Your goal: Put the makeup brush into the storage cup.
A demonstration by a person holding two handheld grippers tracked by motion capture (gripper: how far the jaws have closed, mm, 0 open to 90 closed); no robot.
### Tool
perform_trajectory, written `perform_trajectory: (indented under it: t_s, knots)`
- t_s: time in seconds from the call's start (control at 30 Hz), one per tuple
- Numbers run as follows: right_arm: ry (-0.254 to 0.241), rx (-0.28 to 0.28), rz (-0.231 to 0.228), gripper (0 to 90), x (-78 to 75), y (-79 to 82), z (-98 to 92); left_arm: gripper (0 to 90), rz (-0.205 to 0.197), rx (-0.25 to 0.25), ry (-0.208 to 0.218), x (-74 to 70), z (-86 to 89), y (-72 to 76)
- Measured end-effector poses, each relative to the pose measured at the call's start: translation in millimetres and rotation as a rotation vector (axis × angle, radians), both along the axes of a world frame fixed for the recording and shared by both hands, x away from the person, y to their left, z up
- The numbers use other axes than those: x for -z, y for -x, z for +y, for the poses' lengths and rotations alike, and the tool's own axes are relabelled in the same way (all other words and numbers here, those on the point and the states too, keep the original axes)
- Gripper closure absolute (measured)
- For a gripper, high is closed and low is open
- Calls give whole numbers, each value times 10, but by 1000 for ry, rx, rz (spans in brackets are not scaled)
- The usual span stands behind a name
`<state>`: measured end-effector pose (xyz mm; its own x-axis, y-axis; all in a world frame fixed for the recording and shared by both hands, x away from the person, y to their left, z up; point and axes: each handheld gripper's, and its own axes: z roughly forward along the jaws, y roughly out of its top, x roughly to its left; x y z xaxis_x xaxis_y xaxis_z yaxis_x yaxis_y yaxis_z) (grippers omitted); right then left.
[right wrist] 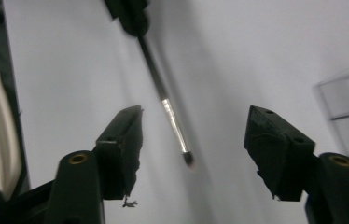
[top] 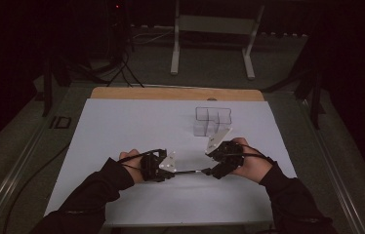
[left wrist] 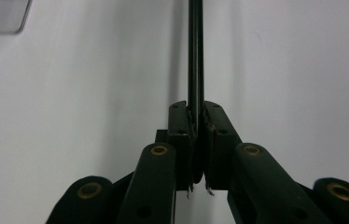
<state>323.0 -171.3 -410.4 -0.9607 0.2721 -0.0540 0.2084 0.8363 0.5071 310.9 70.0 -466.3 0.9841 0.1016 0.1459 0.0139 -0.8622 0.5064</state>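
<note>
Left gripper (left wrist: 196,126) is clamped on a thin dark rod (left wrist: 195,56) held over the white table sheet (top: 122,126), while the right gripper (right wrist: 193,135) sits wide apart around its free tip. Looks stiff, light and probably slippery, so I'd pinch the shaft just behind the tip.

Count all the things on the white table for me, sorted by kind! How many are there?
Grippers: 2, the left gripper and the right gripper
Thin dark pens or rods: 1, the rod, pinched in the left one
Clear plastic boxes: 1, the box, with several compartments
Total: 4
</note>
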Motion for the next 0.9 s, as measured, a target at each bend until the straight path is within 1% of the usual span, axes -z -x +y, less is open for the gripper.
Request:
perform_trajectory:
  t_s: [0.07, 0.1, 0.13, 0.2, 0.27, 0.37, 0.43, 0.47, 0.53, 0.57, 0.6, 0.63, 0.67, 0.7, 0.77, 0.8, 0.83, 0.87, 0.9]
  knots:
    - [-31, 40, -47, 337, -71, 22, -53, 849, 7, -32, 4, -23, 23, 12]
    - [-55, 52, -68, 328, -102, 34, -81, 848, 12, -45, 13, -35, 38, 22]
    - [-79, 65, -91, 327, -133, 45, -110, 848, 31, -56, 25, -48, 54, 30]
    - [-126, 94, -119, 298, -178, 61, -159, 848, 51, -91, 32, -66, 88, 54]
    - [-164, 119, -151, 282, -211, 84, -206, 848, 52, -108, 37, -86, 132, 85]
    - [-222, 155, -169, 237, -238, 112, -268, 848, 61, -147, 61, -111, 194, 117]
    - [-250, 179, -185, 208, -248, 134, -305, 848, 64, -179, 81, -133, 227, 130]
    - [-266, 191, -184, 189, -252, 142, -321, 848, 58, -198, 102, -149, 248, 140]
    - [-298, 215, -196, 159, -260, 170, -356, 848, 65, -222, 127, -171, 270, 147]
    - [-303, 224, -195, 142, -260, 179, -363, 848, 69, -239, 147, -182, 282, 150]
    - [-309, 234, -203, 139, -262, 194, -372, 848, 73, -254, 164, -196, 294, 152]
    - [-319, 241, -205, 135, -266, 206, -388, 848, 79, -267, 176, -203, 300, 155]
    - [-326, 250, -203, 135, -269, 212, -398, 848, 89, -293, 197, -212, 310, 155]
    - [-337, 262, -213, 133, -272, 221, -417, 848, 94, -307, 203, -216, 312, 159]
    - [-349, 266, -216, 111, -266, 229, -446, 847, 92, -355, 214, -211, 309, 184]
    - [-353, 269, -221, 108, -262, 236, -455, 847, 83, -378, 209, -199, 300, 206]
    - [-356, 271, -212, 107, -253, 242, -469, 848, 74, -391, 204, -191, 294, 221]
    - [-354, 275, -214, 105, -247, 245, -474, 847, 71, -406, 207, -182, 289, 236]
    - [-357, 286, -226, 105, -237, 254, -477, 847, 74, -421, 220, -176, 290, 246]
